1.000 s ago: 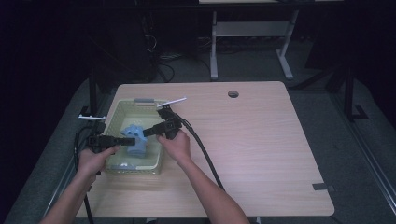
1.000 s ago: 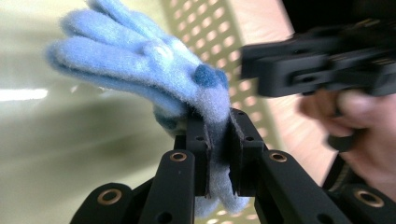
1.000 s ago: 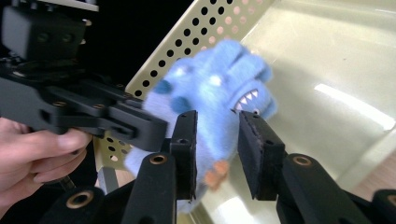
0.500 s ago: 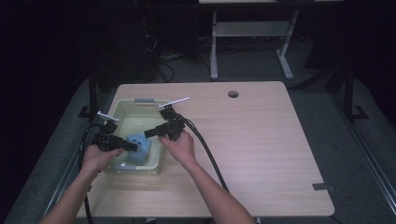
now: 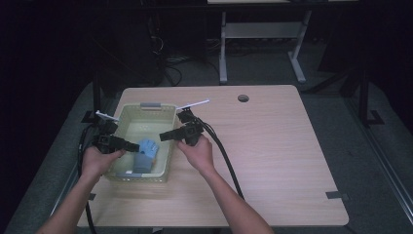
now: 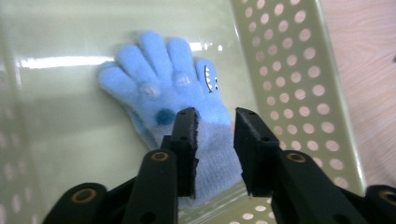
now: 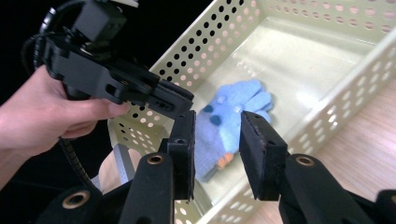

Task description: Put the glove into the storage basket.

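Blue glove [image 6: 187, 112] lies in basket [image 5: 127, 119] on wooden table [image 5: 272, 146]; both grippers released.

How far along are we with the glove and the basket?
Done: the blue glove lies flat on the floor of the basket. In hand: nothing; the left claw hovers open over its cuff, the right claw open above. Left: possibly just withdrawing.

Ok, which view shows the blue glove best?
The left gripper view: the blue glove lies flat, fingers spread. The right gripper view shows it farther off, partly behind the tool; the high view shows a small blue patch in the basket.
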`<state>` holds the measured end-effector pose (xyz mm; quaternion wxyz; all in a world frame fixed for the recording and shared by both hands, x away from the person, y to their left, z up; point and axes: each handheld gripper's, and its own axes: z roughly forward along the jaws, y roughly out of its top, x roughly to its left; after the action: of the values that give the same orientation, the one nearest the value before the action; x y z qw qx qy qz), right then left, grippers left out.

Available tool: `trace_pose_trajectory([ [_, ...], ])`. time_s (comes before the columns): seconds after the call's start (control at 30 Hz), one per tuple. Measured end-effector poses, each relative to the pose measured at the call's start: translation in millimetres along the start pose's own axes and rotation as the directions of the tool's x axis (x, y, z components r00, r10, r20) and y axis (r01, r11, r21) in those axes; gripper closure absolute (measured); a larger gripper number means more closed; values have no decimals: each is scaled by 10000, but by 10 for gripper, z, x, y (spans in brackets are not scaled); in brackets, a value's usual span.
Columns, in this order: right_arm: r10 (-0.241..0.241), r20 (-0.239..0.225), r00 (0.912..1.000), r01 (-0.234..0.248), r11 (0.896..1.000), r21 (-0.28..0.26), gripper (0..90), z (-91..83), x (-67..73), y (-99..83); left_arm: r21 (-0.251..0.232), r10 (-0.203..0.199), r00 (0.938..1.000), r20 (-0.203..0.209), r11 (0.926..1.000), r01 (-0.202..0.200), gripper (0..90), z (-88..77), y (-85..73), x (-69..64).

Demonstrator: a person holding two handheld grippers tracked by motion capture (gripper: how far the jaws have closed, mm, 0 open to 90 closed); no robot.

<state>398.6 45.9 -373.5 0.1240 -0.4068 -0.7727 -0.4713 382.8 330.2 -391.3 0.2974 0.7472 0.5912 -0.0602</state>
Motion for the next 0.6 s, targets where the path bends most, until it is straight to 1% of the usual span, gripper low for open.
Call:
trace_pose_trajectory([
  [0.03,87,19,10000,-87,10000,-26,661,-34,-17,-18,208,50,10000,-38,9998,-49,733,66,11,-12],
  [0.07,87,19,10000,-87,10000,-26,661,-34,-17,-18,208,50,10000,-38,9998,-49,732,66,11,-12],
  [0.1,71,0,10000,-71,10000,-49,661,-67,-38,-36,329,-41,9998,-201,9994,47,733,137,31,-28],
  [0.13,138,-10,9999,-138,9999,-33,661,-82,-36,-40,367,-131,9997,-193,9992,138,734,169,47,-22],
  [0.2,82,26,10000,-82,9999,-84,661,-121,-39,-53,544,-91,9992,-378,9985,112,739,205,69,-11],
  [0.23,-21,39,10000,22,9999,-123,661,-133,-46,-58,712,5,9986,-530,9975,33,738,230,81,5],
  [0.27,-99,23,9999,100,9998,-175,660,-155,-56,-62,835,-51,9983,-573,9965,99,736,249,84,3],
  [0.3,-76,24,10000,76,9998,-195,659,-167,-58,-65,1060,20,9974,-723,9944,57,732,281,89,5],
  [0.33,-41,8,10000,41,9998,-194,659,-181,-64,-71,1060,20,9974,-723,9944,57,730,281,89,5],
  [0.37,-46,20,10000,47,9998,-180,657,-192,-73,-77,1266,57,9957,-927,9919,61,727,318,91,9],
  [0.4,-46,20,10000,47,9998,-180,657,-192,-73,-77,1474,-7,9942,-1078,9889,167,727,368,92,14],
  [0.47,5,22,10000,-5,9999,-148,655,-207,-87,-97,1536,14,9942,-1079,9880,153,722,399,97,8],
  [0.5,-78,116,9999,79,9999,-105,652,-223,-98,-114,1518,79,9942,-1071,9884,85,715,393,109,-8],
  [0.57,-126,121,9998,128,9999,-102,649,-231,-107,-120,1458,85,9945,-1044,9893,69,704,380,114,-15],
  [0.6,-60,98,9999,62,9998,-165,647,-260,-129,-130,1318,78,9949,-1010,9913,56,697,360,119,-27],
])
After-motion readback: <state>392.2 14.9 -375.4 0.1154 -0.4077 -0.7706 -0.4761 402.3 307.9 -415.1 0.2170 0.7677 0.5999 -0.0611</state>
